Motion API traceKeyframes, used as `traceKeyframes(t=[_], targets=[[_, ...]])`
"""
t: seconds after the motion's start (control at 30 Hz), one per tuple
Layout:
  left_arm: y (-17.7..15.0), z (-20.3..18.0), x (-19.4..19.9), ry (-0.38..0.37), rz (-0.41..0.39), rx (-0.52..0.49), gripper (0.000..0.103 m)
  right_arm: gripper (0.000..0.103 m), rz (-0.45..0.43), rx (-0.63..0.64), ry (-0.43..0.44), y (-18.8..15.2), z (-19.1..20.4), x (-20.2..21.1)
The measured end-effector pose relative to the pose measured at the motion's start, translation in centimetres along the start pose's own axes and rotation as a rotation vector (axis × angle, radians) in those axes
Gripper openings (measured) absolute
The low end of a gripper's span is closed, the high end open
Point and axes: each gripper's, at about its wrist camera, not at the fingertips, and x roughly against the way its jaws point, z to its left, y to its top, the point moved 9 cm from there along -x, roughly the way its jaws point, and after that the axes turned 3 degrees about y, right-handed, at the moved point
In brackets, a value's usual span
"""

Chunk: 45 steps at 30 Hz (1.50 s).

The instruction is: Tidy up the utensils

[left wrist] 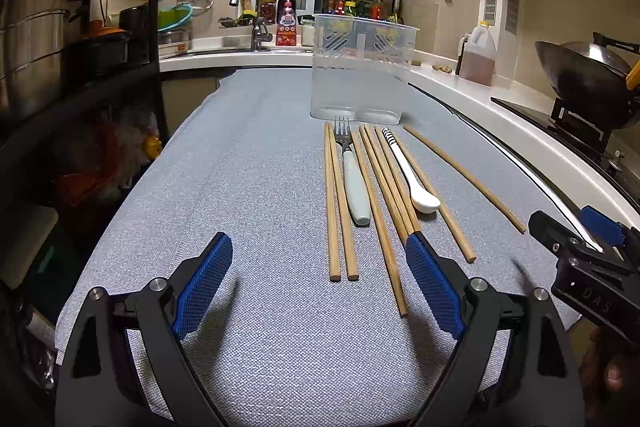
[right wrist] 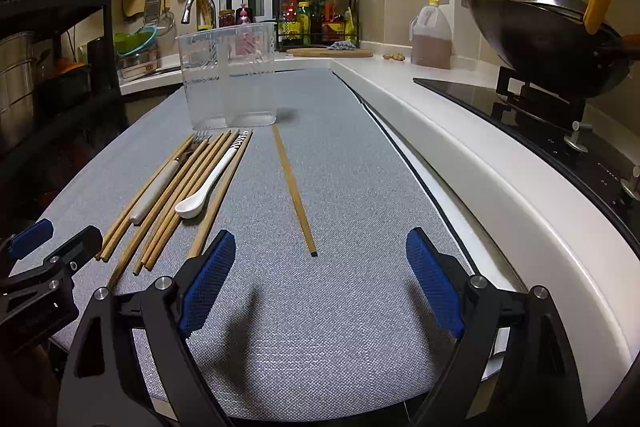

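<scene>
Both the left gripper (left wrist: 319,283) and right gripper (right wrist: 320,279) hover wide open, holding nothing. The chopsticks (left wrist: 334,203), fork (left wrist: 352,179) and spoon (left wrist: 412,179) lie just beyond them, the clear holder (left wrist: 360,67) farther off.

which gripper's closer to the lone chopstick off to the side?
Right. The right gripper is open just short of the lone chopstick, whose near end points into its gap. The left gripper, also open, faces the main utensil row, further off.
</scene>
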Motion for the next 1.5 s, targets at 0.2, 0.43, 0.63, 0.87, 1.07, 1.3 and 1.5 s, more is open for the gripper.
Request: traceKeyframes(t=[0.2, 0.43, 0.63, 0.87, 1.07, 1.3, 1.5], targets=[[0.01, -0.07, 0.02, -0.001, 0.0, 0.002, 0.085, 0.086, -0.003, 0.003, -0.003, 0.06, 0.06, 0.1], [-0.02, -0.24, 0.06, -0.001, -0.003, 0.003, 0.085, 0.086, -0.009, 0.002, -0.006, 0.28, -0.04, 0.46], [0.03, -0.81, 0.37, 0.0, -0.01, -0.017, 0.085, 0.086, -0.019, -0.003, -0.005, 0.56, -0.23, 0.67], [0.11, -0.52, 0.37, -0.006, -0.013, -0.015, 0.085, 0.086, -0.026, -0.002, 0.013, 0.76, 0.0, 0.83], [0.08, -0.5, 0.36, -0.006, -0.017, -0.022, 0.085, 0.084, -0.029, -0.002, 0.02, 0.85, 0.01, 0.86], [0.1, -0.38, 0.33, -0.005, -0.02, -0.021, 0.085, 0.077, -0.046, 0.004, 0.015, 0.91, 0.25, 1.03], [0.13, -0.38, 0.41, -0.004, -0.022, -0.021, 0.085, 0.075, -0.05, -0.008, 0.018, 1.02, 0.07, 1.0]])
